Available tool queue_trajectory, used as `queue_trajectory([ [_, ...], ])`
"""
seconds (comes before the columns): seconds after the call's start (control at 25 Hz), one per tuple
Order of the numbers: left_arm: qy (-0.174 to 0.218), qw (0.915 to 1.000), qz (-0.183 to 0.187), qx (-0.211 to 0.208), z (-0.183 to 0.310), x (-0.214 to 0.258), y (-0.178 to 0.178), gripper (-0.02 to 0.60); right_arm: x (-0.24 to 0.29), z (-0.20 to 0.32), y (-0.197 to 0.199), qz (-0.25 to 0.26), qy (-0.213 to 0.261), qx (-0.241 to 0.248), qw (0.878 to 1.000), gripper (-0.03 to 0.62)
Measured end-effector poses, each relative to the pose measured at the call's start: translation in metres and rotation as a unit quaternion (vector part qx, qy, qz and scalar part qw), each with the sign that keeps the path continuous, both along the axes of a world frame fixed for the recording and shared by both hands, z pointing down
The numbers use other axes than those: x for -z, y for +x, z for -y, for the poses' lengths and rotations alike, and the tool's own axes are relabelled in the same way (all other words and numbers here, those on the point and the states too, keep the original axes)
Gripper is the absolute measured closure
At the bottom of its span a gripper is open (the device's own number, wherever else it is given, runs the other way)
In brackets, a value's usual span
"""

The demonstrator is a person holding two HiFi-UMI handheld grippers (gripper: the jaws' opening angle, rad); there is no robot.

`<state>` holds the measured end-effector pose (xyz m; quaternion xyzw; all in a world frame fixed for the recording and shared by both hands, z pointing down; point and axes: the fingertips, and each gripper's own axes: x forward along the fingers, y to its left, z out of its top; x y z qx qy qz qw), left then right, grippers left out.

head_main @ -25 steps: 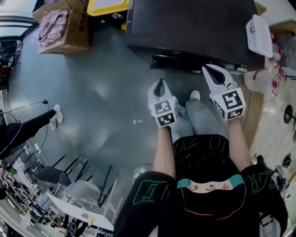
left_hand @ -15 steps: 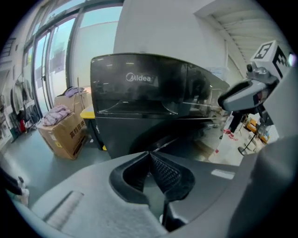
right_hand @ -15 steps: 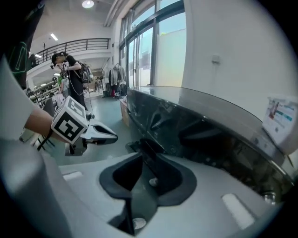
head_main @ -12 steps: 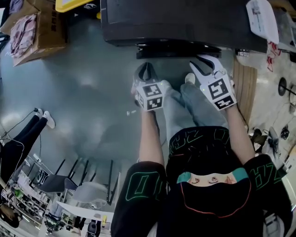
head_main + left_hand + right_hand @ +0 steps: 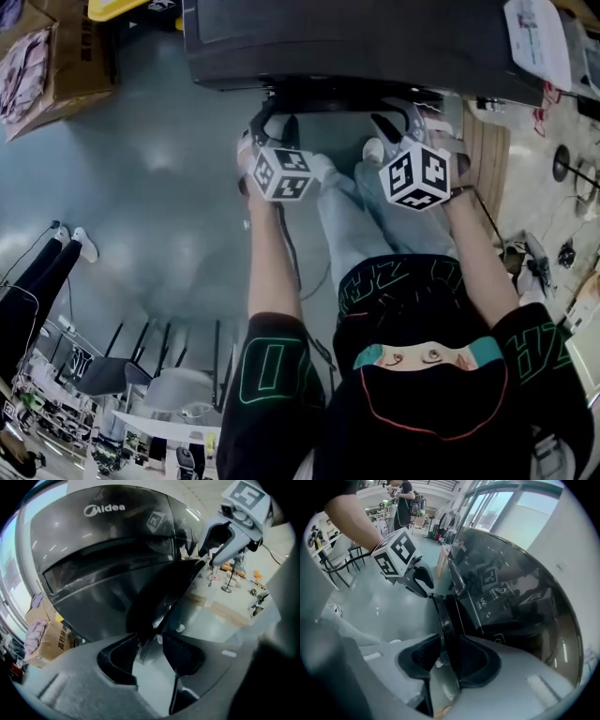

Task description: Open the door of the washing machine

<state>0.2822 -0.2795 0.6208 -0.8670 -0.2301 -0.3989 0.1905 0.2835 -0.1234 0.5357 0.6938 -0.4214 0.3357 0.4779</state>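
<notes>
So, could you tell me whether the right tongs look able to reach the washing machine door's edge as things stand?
Probably yes: the right tongs, whose jaws have just been opening, stand either side of the door rim, and nothing else shows between them.

Head view dim overall: the floor [image 5: 159,187] carries soft pale reflections of overhead lights, and the washing machine [image 5: 356,42] top reads near black with little detail. Both gripper views show strong fisheye bending and dark vignetted corners, and the close fingers [image 5: 117,660] are soft and out of focus. Daylight from the windows [image 5: 520,513] streaks glare across the machine's glossy front.
</notes>
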Motion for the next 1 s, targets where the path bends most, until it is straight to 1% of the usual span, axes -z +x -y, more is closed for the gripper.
queue_trajectory([
  [0.12,0.017,0.9989,0.032,-0.030,-0.002,-0.021,-0.004,0.396,-0.011,-0.001,0.002,-0.001,-0.022,0.009,1.000,0.462],
  [0.24,0.018,0.9979,0.037,-0.050,-0.010,-0.028,0.002,0.397,-0.016,-0.002,0.005,0.005,-0.039,0.015,0.999,0.450],
  [0.32,0.019,0.9972,0.043,-0.058,-0.014,-0.031,0.003,0.405,-0.017,0.000,0.005,0.010,-0.042,0.017,0.999,0.450],
  [0.4,0.022,0.9975,0.047,-0.047,-0.012,-0.032,0.003,0.403,-0.017,0.002,0.004,0.016,-0.045,0.021,0.999,0.450],
  [0.48,0.028,0.9982,0.043,-0.031,-0.011,-0.031,0.001,0.403,-0.017,0.004,0.002,0.023,-0.051,0.028,0.998,0.451],
  [0.56,0.026,0.9987,0.038,-0.023,-0.010,-0.032,-0.002,0.403,-0.019,0.006,0.000,0.033,-0.053,0.034,0.997,0.453],
  [0.68,0.021,0.9988,0.042,-0.014,-0.011,-0.034,-0.005,0.404,-0.022,0.005,-0.002,0.050,-0.052,0.036,0.997,0.453],
  [1.0,0.011,0.9982,0.049,0.031,-0.017,-0.036,-0.039,0.404,-0.023,0.000,-0.022,0.077,-0.045,0.067,0.994,0.450],
])
